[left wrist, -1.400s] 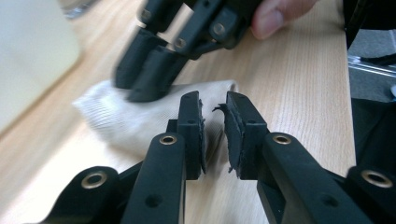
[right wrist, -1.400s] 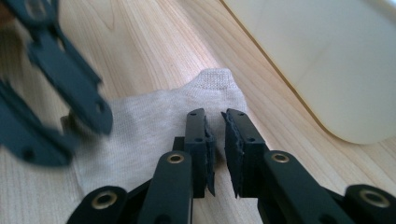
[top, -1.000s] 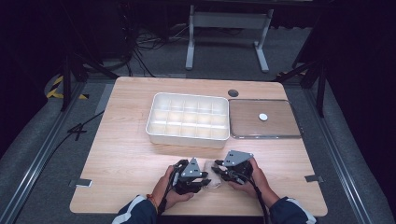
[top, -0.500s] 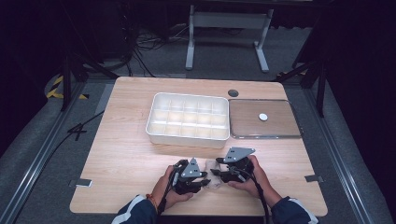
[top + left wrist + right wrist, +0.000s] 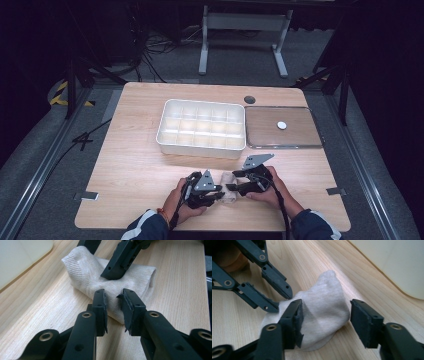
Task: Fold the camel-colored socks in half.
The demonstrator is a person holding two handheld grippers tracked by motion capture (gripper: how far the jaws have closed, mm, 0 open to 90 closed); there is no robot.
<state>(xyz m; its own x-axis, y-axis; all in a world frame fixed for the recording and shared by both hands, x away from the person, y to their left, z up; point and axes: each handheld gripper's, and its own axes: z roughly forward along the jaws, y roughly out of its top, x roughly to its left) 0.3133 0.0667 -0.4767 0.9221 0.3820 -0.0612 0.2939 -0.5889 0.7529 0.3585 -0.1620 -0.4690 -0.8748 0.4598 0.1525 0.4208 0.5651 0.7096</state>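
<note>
A small folded piece of beige knitted cloth point(image 5: 229, 186), finely ribbed and soft, is seen lying near the front edge of the light wooden table point(image 5: 135, 165). In the left gripper view the cloth point(image 5: 100, 282) is shown as a rolled/folded bundle with one rounded closed end and one open, flatter end. In the right gripper view it point(image 5: 322, 312) appears bunched up and slightly lifted at one corner.

Behind it, a white plastic organiser tray point(image 5: 165, 137), divided into approx. three rows of small compartments, is set at the table's middle; nothing can be made out in the compartments. Just right of it, a shallow rectangular tray with a brown base point(image 5: 265, 132) is placed, w/ a small white round disc point(image 5: 282, 125) lying in it, toward its right half.

The cloth is located between the two tools. The left gripper point(image 5: 113, 306) is closed on a fold at the cloth's near edge, the fabric being pinched between the pads w/ only a narrow gap left. The right gripper point(image 5: 325, 320) is held astride the bundle's other end; its jaws have just been opening, and the cloth sits between them, the left pad touching the fabric, the right pad standing clear. In the high view both grippers, left point(image 5: 220, 192) and right point(image 5: 231, 181), are seen converging on the cloth from either side.
</note>
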